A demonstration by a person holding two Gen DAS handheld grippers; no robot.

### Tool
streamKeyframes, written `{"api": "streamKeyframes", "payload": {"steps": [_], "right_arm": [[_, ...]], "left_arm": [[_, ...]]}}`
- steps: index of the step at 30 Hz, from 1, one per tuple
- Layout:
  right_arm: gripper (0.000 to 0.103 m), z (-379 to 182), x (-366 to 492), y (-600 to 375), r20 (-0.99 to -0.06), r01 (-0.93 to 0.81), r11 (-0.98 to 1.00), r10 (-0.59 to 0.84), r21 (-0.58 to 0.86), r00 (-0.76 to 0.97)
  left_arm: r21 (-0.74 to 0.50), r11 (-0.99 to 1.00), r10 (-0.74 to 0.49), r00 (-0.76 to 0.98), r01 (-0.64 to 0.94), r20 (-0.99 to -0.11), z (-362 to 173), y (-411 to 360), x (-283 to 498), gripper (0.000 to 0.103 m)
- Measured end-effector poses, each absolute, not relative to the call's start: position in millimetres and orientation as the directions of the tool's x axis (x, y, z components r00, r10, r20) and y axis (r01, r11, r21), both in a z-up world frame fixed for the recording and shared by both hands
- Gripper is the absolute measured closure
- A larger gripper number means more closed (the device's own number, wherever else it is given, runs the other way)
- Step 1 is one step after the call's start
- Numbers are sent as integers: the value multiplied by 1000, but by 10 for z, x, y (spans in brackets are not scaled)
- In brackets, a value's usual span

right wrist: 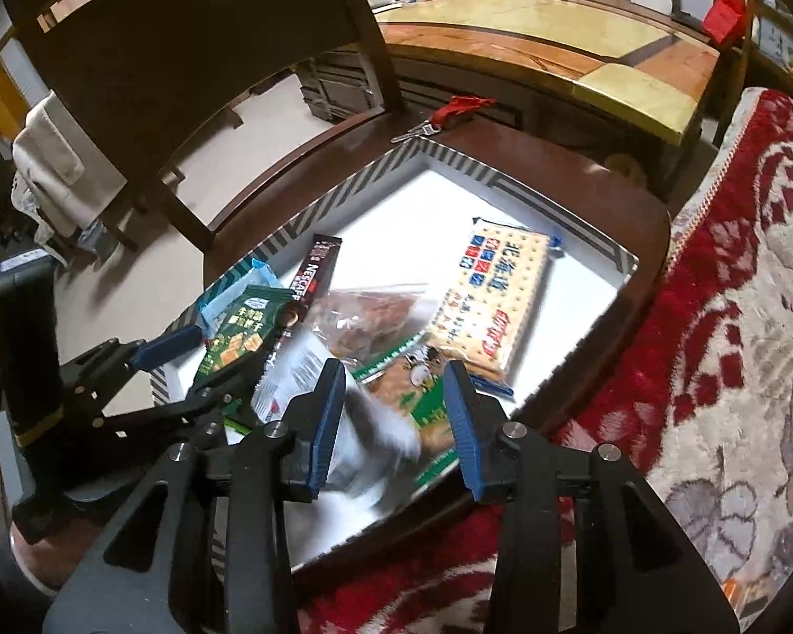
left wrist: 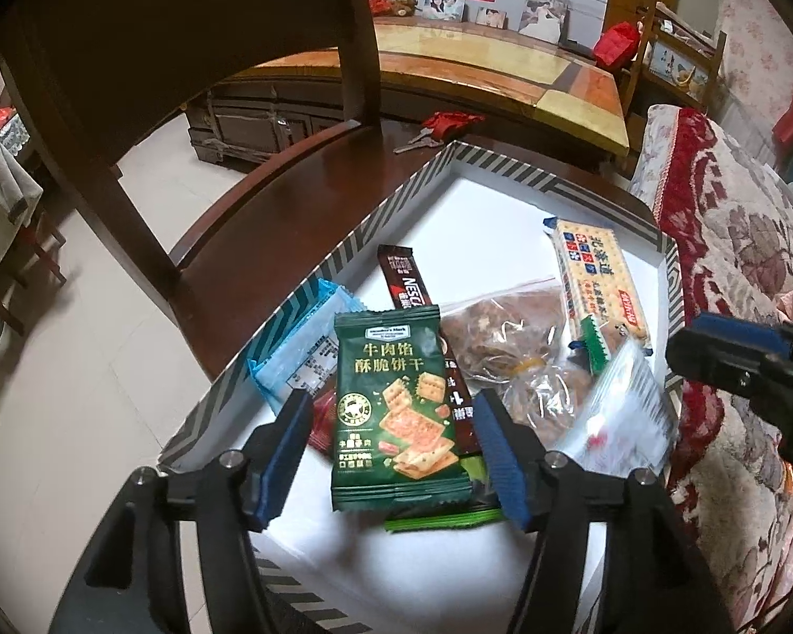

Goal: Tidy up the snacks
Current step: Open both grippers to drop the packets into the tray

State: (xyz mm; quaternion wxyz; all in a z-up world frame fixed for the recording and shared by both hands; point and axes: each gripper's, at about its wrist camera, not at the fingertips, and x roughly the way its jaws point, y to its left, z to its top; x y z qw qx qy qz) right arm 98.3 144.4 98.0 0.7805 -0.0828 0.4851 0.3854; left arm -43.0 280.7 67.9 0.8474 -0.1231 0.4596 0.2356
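Snacks lay in a striped-rimmed box [left wrist: 343, 248] at frame centre. Green cracker packet [left wrist: 396, 407] sat between the parted, non-gripping fingers of the left gripper [left wrist: 394, 454]; right gripper [right wrist: 394, 422] hovered part-open, empty, above a blurred silver packet [right wrist: 291, 375].

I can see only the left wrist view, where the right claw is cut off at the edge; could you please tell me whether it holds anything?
Observer: No. The right claw is open; a blurred white packet lies loose between its fingers.
Operator: What sits beneath that packet, please?
Observer: A green-and-white packet with a cartoon figure, lying in the box next to the big cracker packet.
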Motion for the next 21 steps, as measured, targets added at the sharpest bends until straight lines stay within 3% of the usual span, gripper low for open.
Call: {"api": "streamKeyframes", "payload": {"steps": [19,21], "right_arm": [[65,1061,670,848,-801,-650,713,537,263,265],[61,1070,640,753,-797,-641,721,537,264,276]], "left_arm": [[15,880,285,503,-475,-816,876,2414,-406,15],[14,888,276,509,-460,-815,894,2323,-390,13]]}}
